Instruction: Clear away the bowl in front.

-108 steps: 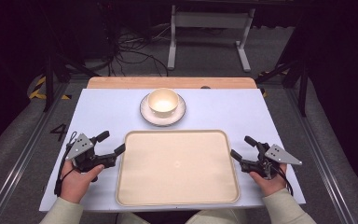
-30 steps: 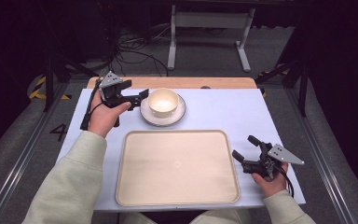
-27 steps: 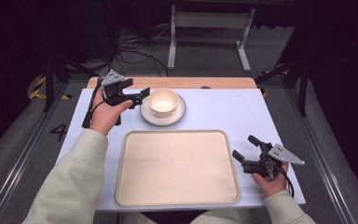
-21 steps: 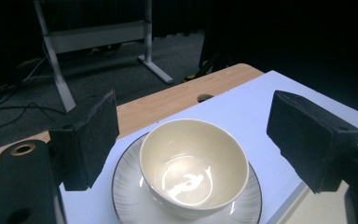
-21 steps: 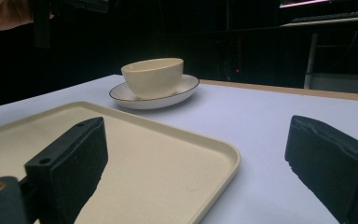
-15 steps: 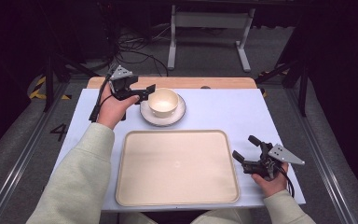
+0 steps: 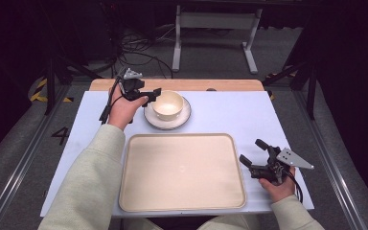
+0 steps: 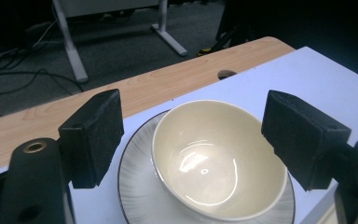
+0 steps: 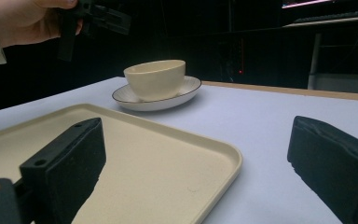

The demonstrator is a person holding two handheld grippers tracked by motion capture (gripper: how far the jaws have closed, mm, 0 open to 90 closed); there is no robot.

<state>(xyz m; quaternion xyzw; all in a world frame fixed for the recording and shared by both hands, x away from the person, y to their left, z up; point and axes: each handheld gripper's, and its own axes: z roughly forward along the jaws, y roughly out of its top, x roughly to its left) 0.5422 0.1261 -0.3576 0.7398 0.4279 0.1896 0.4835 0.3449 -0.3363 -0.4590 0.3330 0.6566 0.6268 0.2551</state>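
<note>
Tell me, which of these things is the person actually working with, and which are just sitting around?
Likely in use:
- bowl, which the open left gripper hovers beside
- plate under the bowl
- tray, empty, perhaps the destination

Just lying about:
- cables on the floor behind the table
- metal stand back there
- right gripper, open and idle beside the tray

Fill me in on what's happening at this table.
A person works at the white table with a gripper in each hand. The left gripper hovers with jaws open beside the cream ceramic bowl, which sits on a round white saucer with a dark rim; nothing is gripped yet. The right gripper, also open, rests beside the empty beige rectangular tray.
</note>
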